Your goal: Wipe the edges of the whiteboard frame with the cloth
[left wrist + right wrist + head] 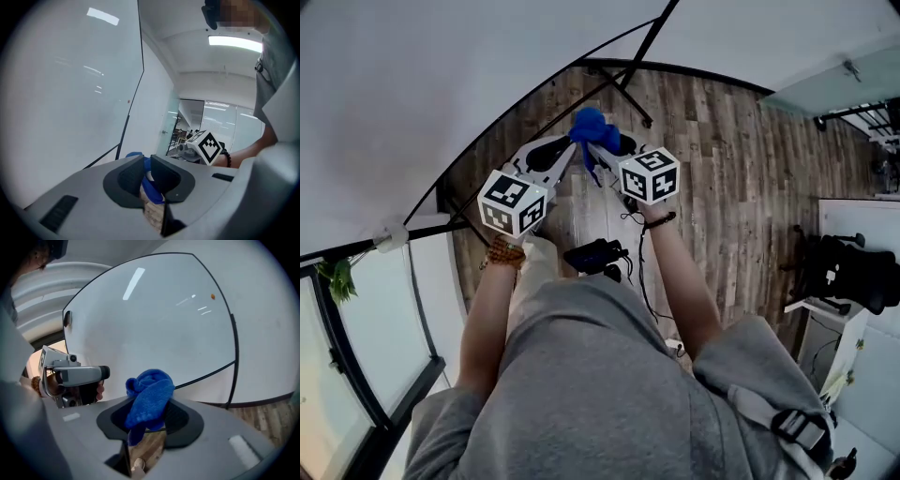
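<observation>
The cloth (591, 127) hangs bunched between both tools, near the whiteboard frame (534, 94) but not on it. The right tongs (150, 420) are clamped on its wad and the left tongs (146, 176) pinch a fold. To wipe well, I judge one tool should hold it firmly with a pad left proud of the tips, then run flat along the black edge. Both forearms reach forward and down, the tips converging.

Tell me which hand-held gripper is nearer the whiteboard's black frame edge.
Left. The left hand-held gripper is on the whiteboard frame side of the blue cloth, close to the edge. The right hand-held gripper is on the cloth's other side, farther away.
</observation>
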### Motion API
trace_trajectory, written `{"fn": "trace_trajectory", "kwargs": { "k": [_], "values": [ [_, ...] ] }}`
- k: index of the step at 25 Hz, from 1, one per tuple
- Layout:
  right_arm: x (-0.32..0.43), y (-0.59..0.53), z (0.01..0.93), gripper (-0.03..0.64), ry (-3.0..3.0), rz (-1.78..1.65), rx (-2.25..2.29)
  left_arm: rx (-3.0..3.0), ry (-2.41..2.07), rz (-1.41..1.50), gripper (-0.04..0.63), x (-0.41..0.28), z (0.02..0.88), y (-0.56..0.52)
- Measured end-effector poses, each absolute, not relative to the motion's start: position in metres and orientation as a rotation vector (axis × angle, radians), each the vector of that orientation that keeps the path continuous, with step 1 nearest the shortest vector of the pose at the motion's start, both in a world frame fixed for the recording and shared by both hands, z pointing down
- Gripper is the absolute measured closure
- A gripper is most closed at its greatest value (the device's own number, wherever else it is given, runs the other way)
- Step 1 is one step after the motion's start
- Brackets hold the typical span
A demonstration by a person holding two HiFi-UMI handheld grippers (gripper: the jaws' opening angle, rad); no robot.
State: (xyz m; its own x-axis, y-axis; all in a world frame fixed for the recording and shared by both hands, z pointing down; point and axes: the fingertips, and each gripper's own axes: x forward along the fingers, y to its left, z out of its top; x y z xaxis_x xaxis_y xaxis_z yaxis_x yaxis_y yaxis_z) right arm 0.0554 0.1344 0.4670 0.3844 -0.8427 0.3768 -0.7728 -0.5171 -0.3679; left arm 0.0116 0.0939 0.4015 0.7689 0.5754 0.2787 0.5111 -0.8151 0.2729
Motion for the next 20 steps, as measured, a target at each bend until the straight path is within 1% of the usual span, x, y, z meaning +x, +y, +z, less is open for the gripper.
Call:
{"fn": "trace_trajectory", "kwargs": {
  "k": [4, 10, 15, 20],
  "values": [
    [0.073, 0.188, 0.437, 0.457, 1.304, -0.816, -2.519, 2.819, 0.873, 0.426, 0.546, 0.035, 0.368, 0.138],
    [0.081, 0.235, 0.397, 0.456, 1.269, -0.759, -2.506, 2.967, 0.806, 0.254, 0.546, 0.057, 0.330, 0.176],
    [0.087, 0.288, 0.347, 0.456, 1.034, -0.550, -2.678, 3.016, 0.762, 0.160, 0.546, 0.057, 0.310, 0.210],
    [0.071, 0.318, 0.302, 0.456, 0.901, -0.270, -2.927, 3.038, 0.795, 0.062, 0.548, 0.048, 0.292, 0.238]
  ]
}}
